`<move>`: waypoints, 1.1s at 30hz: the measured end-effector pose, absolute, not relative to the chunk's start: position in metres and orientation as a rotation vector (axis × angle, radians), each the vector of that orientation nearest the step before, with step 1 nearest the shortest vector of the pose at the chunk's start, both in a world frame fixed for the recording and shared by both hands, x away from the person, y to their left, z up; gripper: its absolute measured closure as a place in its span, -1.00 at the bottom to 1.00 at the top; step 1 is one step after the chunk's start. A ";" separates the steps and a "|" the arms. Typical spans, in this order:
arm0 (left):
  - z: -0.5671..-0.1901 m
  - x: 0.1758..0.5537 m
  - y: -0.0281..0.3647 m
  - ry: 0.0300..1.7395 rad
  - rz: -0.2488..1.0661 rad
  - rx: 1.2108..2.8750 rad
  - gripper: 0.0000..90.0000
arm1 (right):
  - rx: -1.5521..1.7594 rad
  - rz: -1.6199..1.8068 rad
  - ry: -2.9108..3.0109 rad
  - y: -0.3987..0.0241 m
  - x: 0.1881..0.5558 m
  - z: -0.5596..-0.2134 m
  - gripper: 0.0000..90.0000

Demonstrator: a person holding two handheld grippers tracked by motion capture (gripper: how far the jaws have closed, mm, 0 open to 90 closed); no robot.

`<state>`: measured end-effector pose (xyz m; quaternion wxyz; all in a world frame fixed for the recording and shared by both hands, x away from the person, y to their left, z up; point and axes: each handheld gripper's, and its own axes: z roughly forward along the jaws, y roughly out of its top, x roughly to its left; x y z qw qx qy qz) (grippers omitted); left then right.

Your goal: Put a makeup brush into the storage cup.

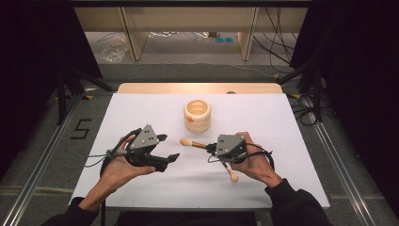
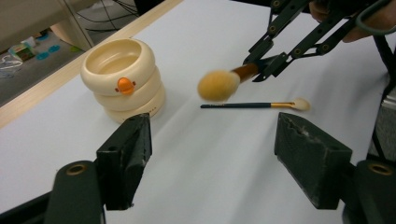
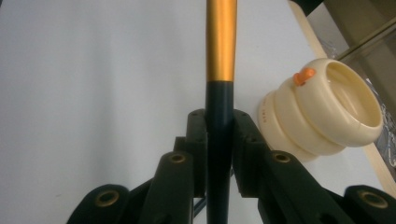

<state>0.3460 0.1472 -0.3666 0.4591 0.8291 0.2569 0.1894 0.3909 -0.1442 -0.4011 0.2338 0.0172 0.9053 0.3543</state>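
Note:
A cream ringed cup [image 1: 197, 115] with an orange knob stands upright at the table's far middle. My right gripper [image 1: 210, 147] is shut on the dark handle of a large makeup brush [image 1: 194, 144]. The brush's tan fluffy head [image 2: 217, 85] points left, held off the table in front of the cup [image 2: 123, 79]. In the right gripper view the jaws pinch the handle [image 3: 219, 107] just below its gold ferrule. A thin brush [image 2: 252, 105] lies flat on the table under the right hand. My left gripper [image 1: 168, 147] stands open and empty, left of the brush head.
The white table top [image 1: 141, 113] ends in a wooden strip [image 1: 197, 88] at the far side. Beyond it stand shelf legs and loose cables on the floor. A person's forearms come in over the near edge.

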 end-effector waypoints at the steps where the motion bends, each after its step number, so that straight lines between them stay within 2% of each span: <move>1: -0.368 0.346 0.148 0.631 0.468 2.034 -0.40 | 0.051 0.993 2.479 -0.146 0.392 -0.400 0.77; 13: -0.387 0.337 0.160 0.684 0.481 1.895 -0.48 | 0.224 1.268 2.410 -0.160 0.400 -0.390 0.77; 33: -0.404 0.332 0.174 0.753 0.466 1.845 -0.45 | 0.357 1.539 2.336 -0.169 0.409 -0.387 0.77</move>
